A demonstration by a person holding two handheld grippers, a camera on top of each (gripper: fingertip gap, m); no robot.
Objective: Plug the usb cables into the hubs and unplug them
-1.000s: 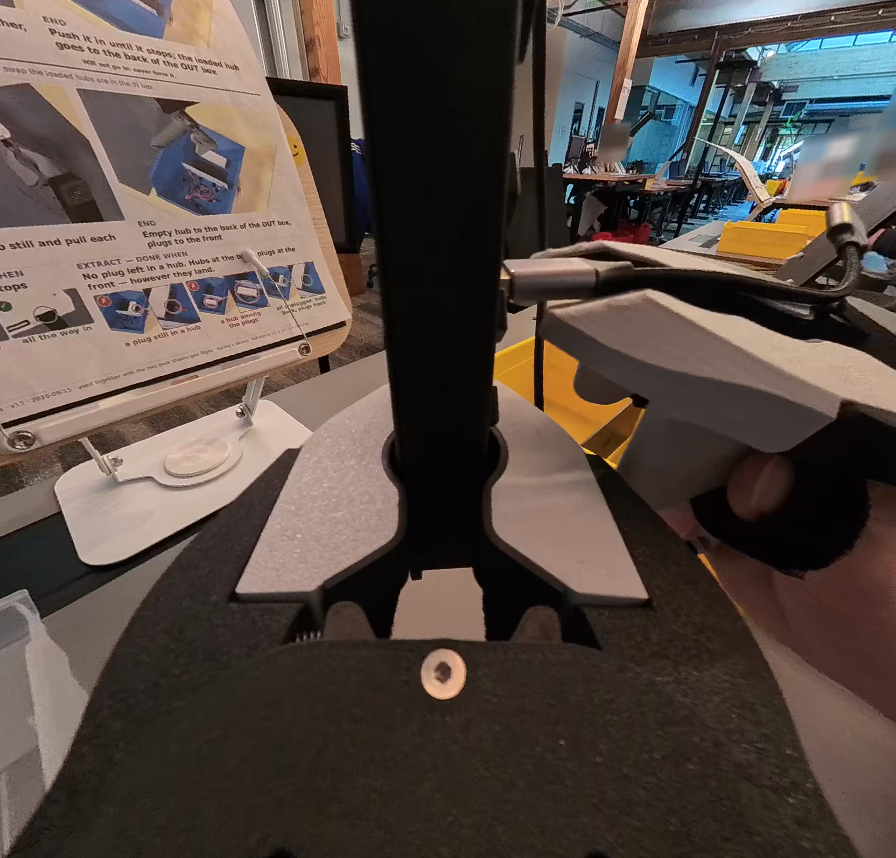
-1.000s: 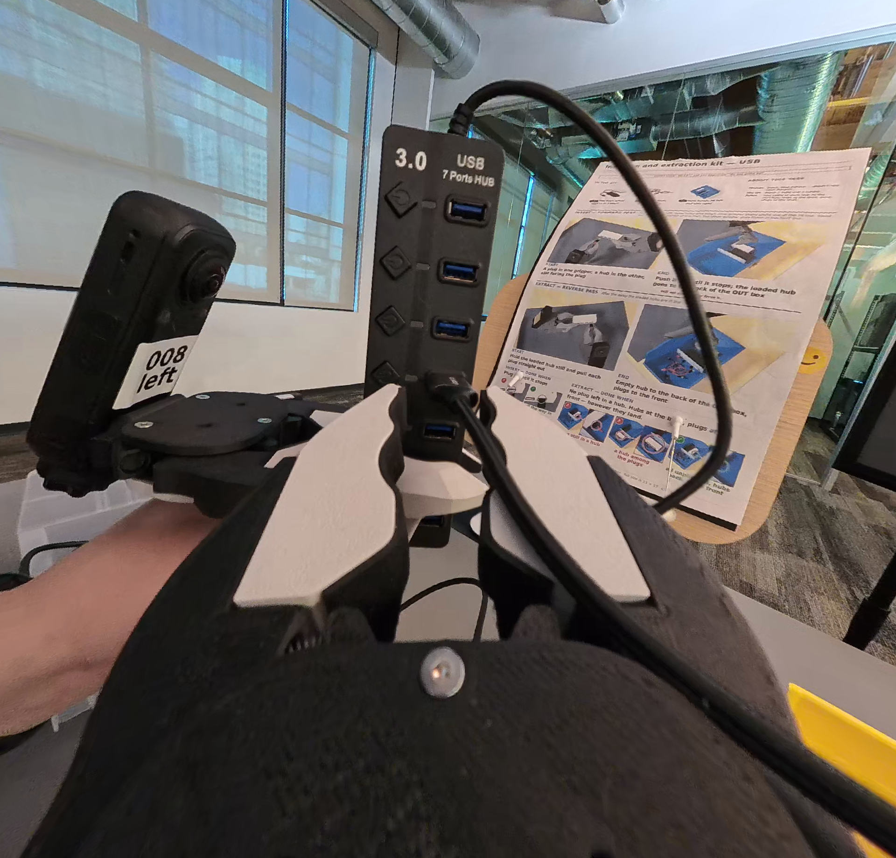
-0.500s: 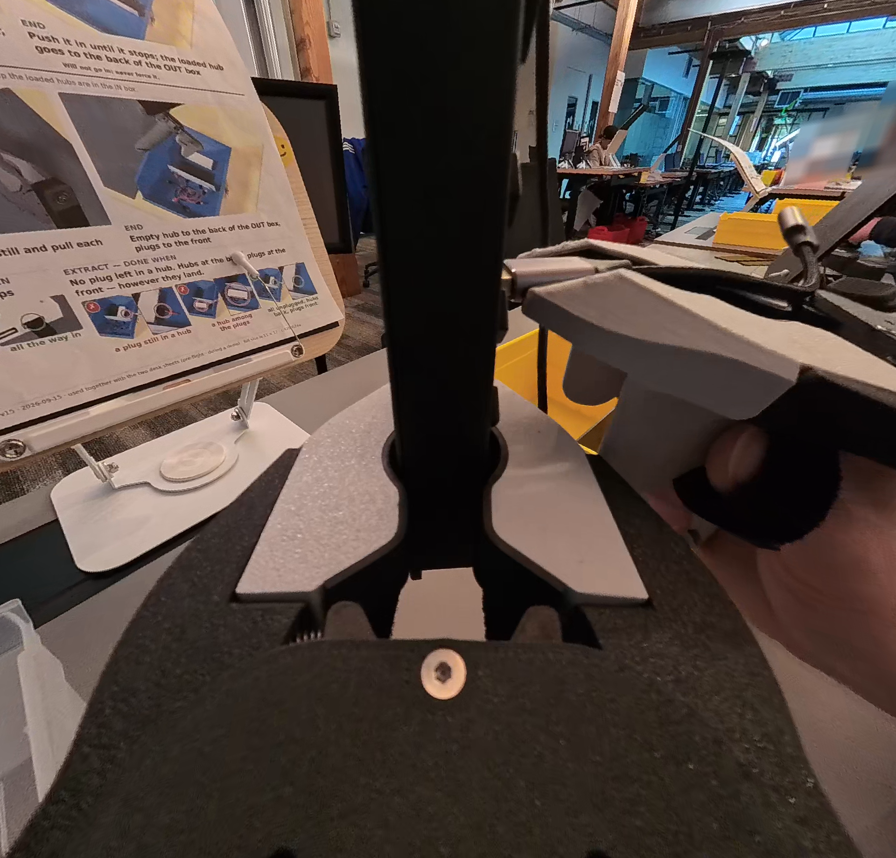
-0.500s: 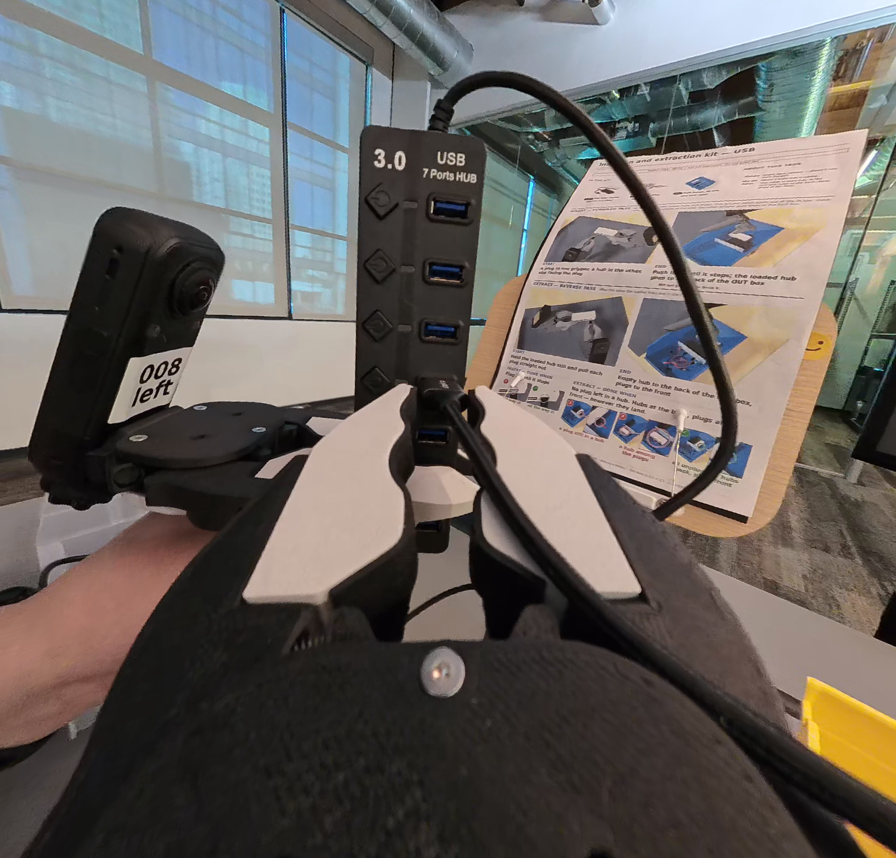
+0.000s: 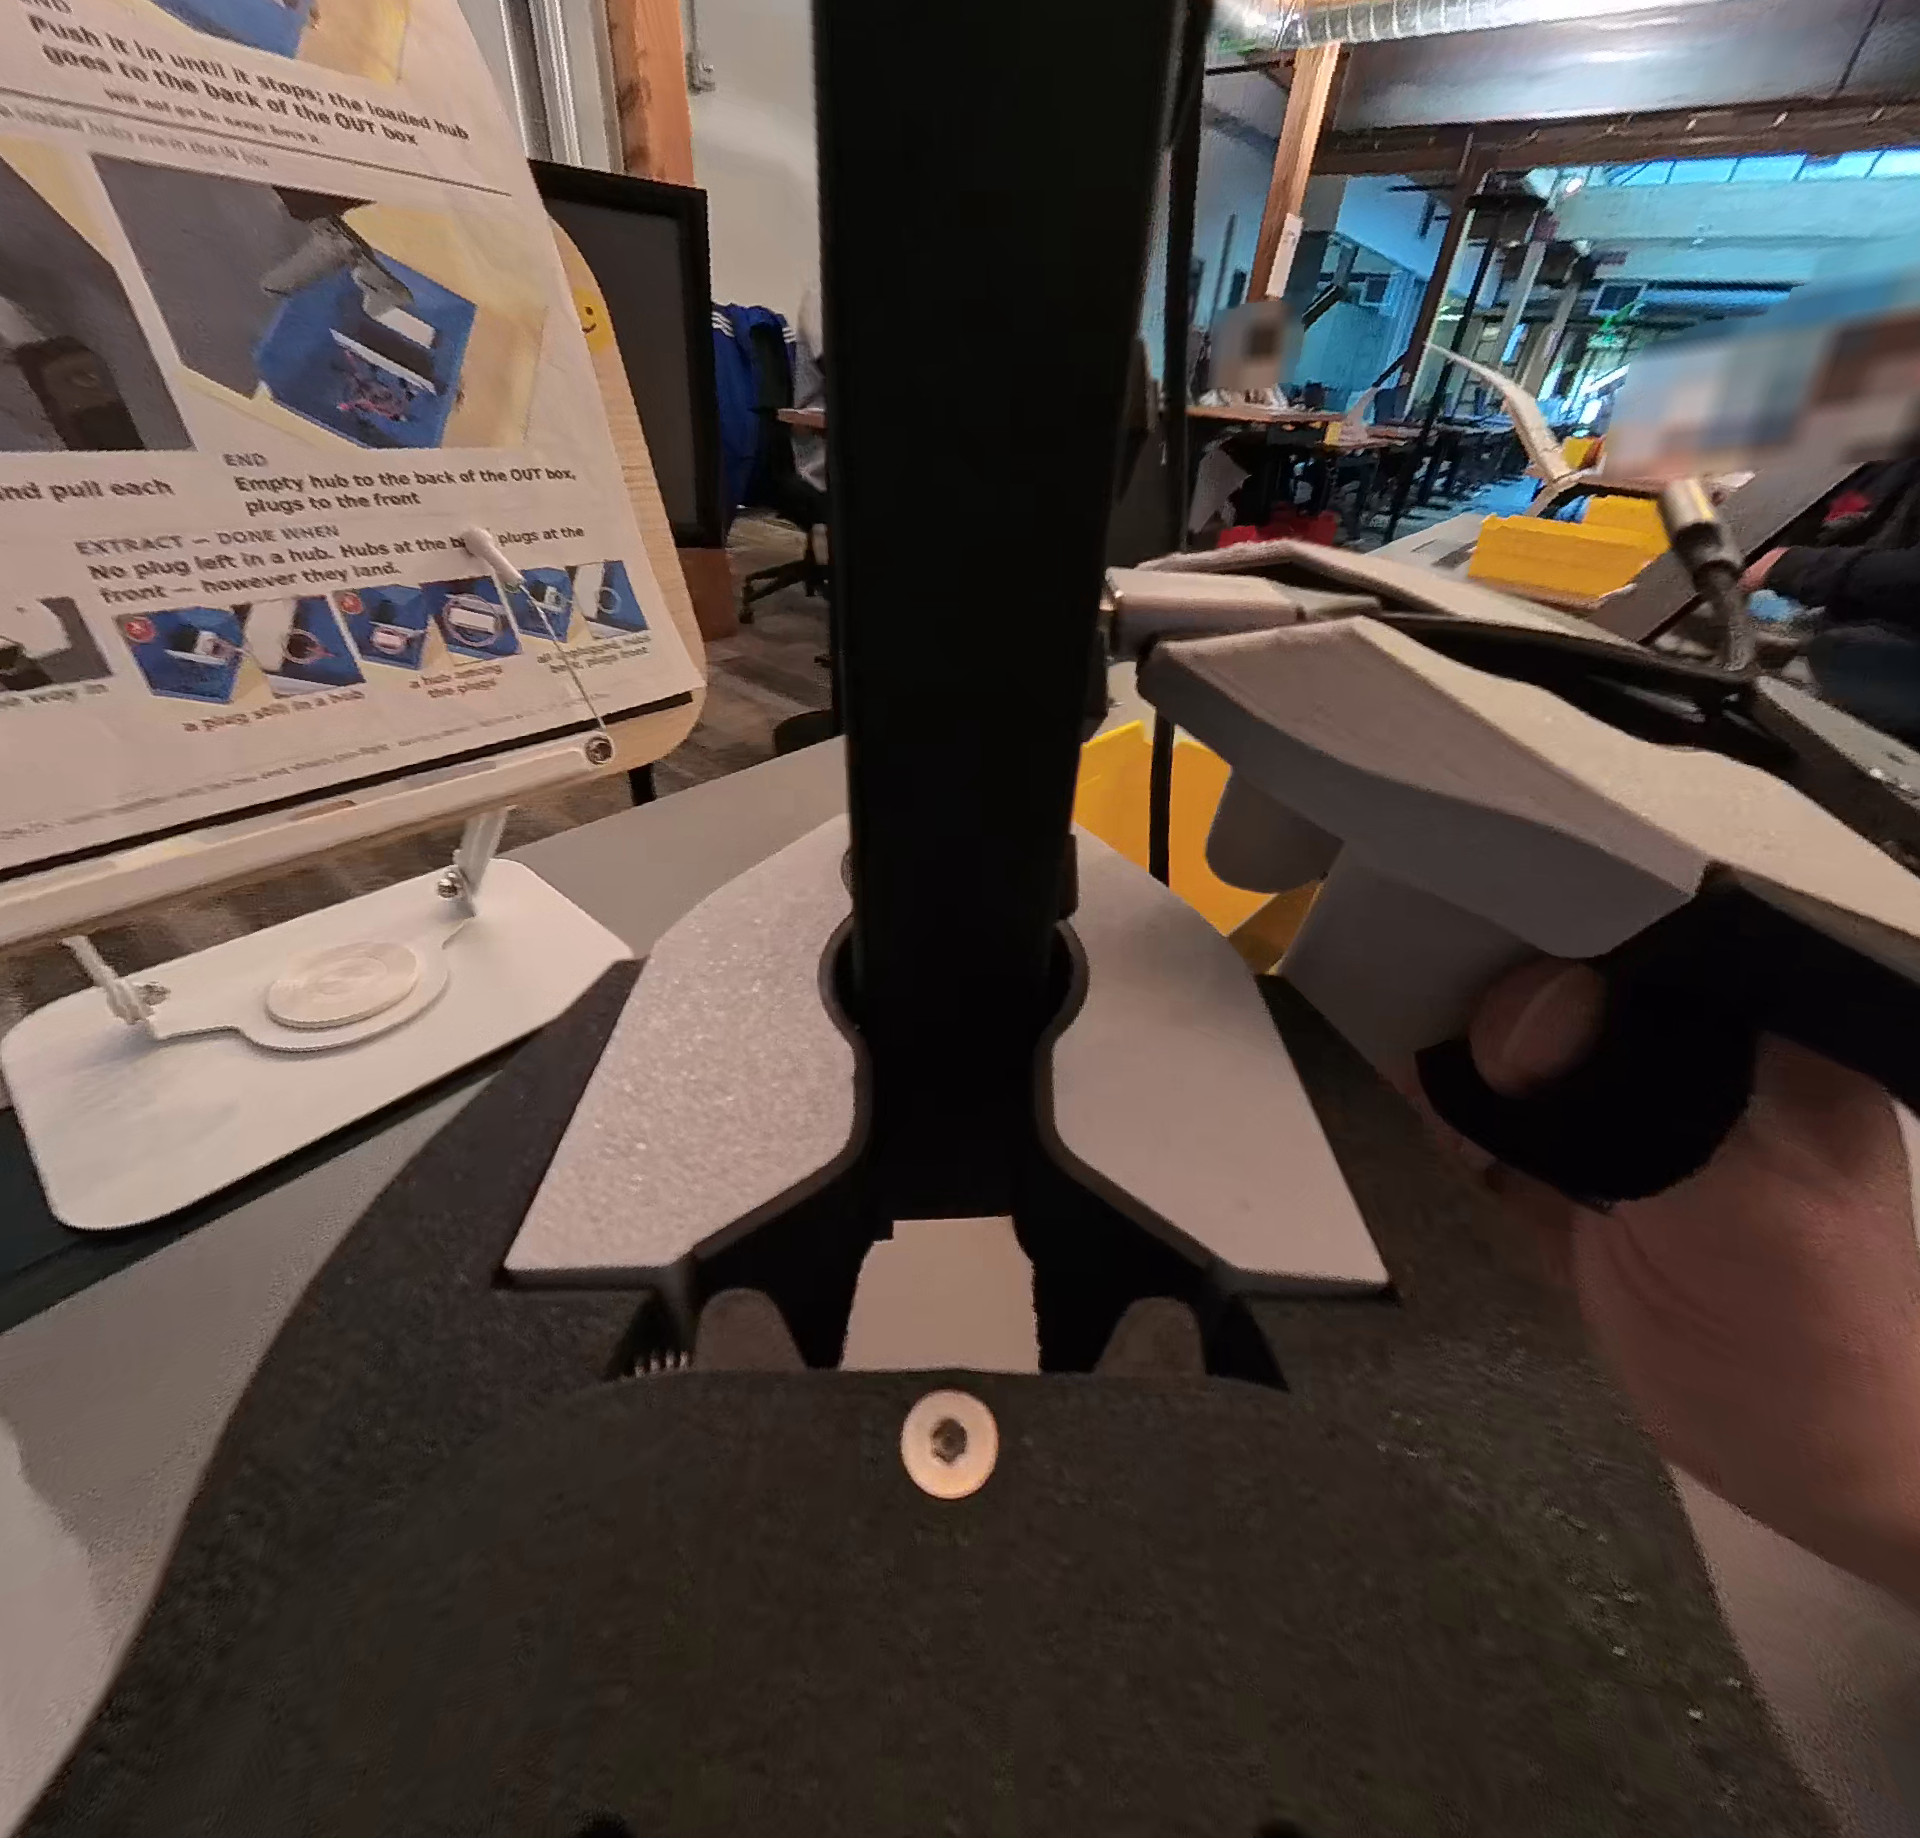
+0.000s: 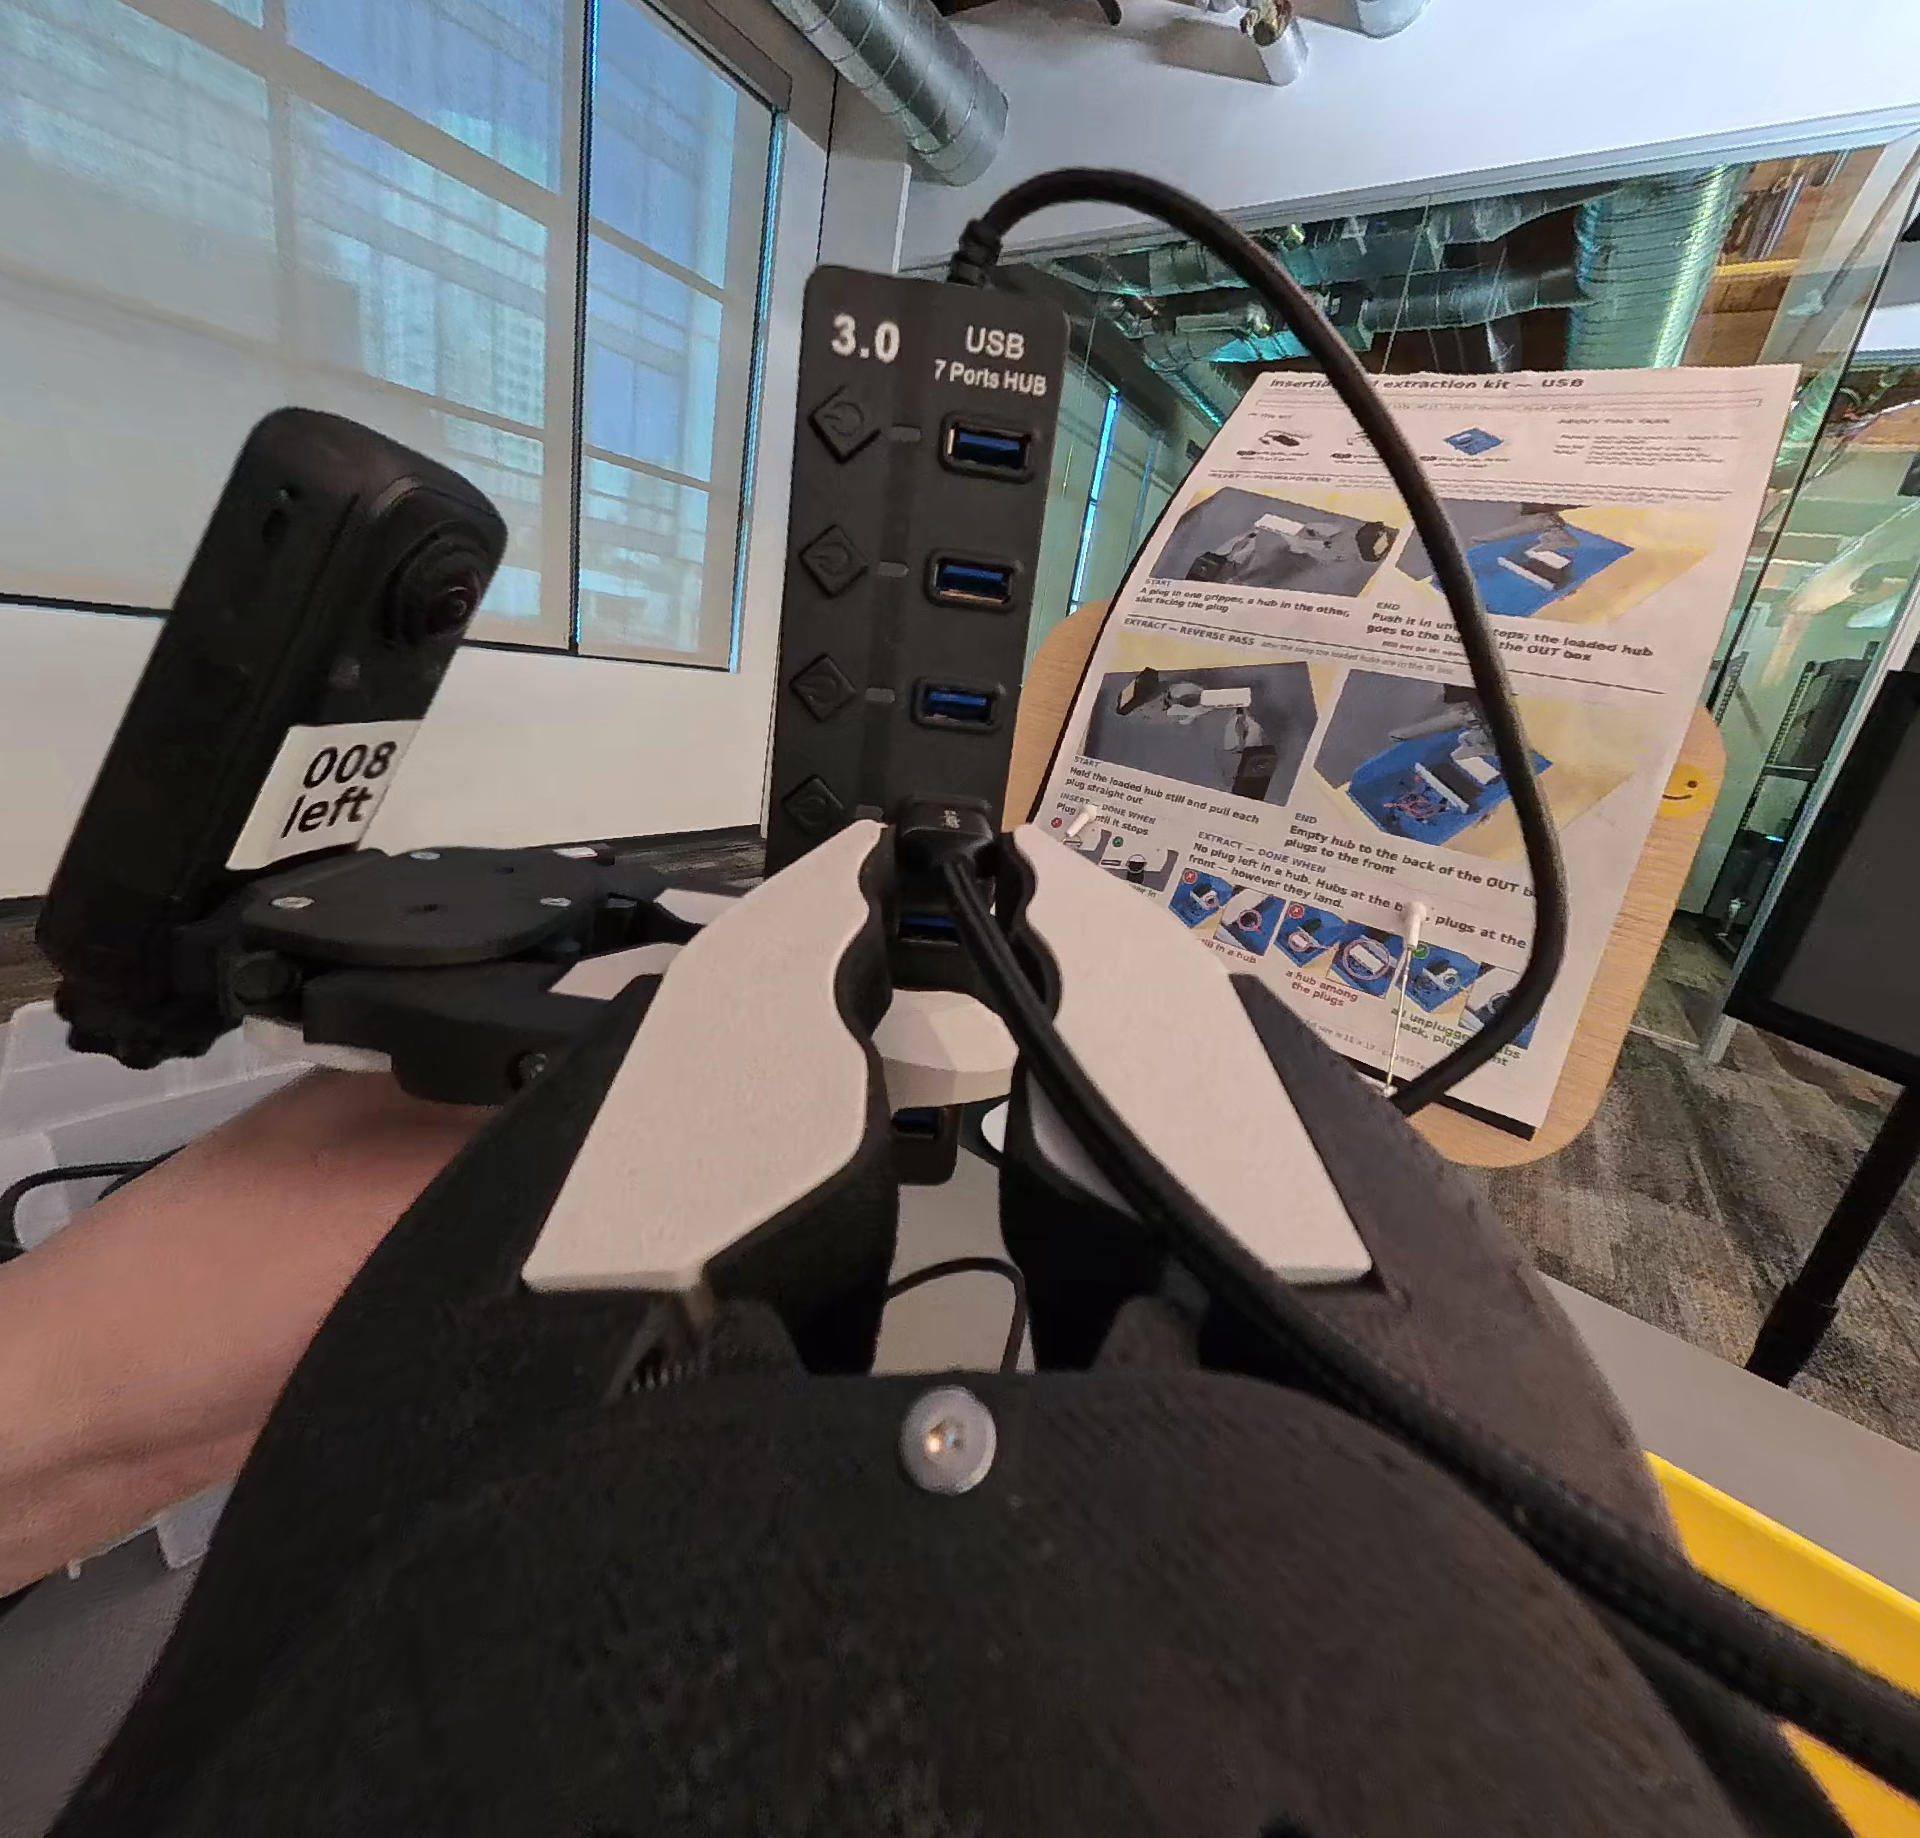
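**Hub held upright, plug pinched at its fourth port**

In the right wrist view, a person's forearm (image 6: 156, 1300) enters from the left edge, holding the left claw (image 6: 940, 1056), whose black camera body (image 6: 260, 708) with a white sticker tilts up beside a window. That claw is clenched on the lower part of a black USB hub (image 6: 914, 583), which stands upright above the grey worktop (image 6: 1683, 1373). Three blue ports down the hub's face are free above the plug; another shows just below it. The right claw (image 6: 945, 853) is closed on a black plug (image 6: 940, 824) seated at the fourth port, its white fingers (image 6: 758, 1040) flanking the plug on either side. The plug's cable (image 6: 1195, 1186) runs back over the right finger toward the camera. A second black cable (image 6: 1455, 593) leaves the top of the hub and loops down to the right, in front of an instruction sheet (image 6: 1455, 708) on a wooden board. A yellow bin (image 6: 1766, 1580) edge shows at lower right.

In the left wrist view, the same sheet stands at left on a white stand (image 5: 281, 1019). The hub (image 5: 966, 438) rises as a dark bar through the centre, gripped between the left claw's grey fingers (image 5: 717, 1071). To the right, the right claw comes in sideways, held by a hand (image 5: 1714, 1269), with the plug's silver end (image 5: 1195, 604) against the hub's edge.
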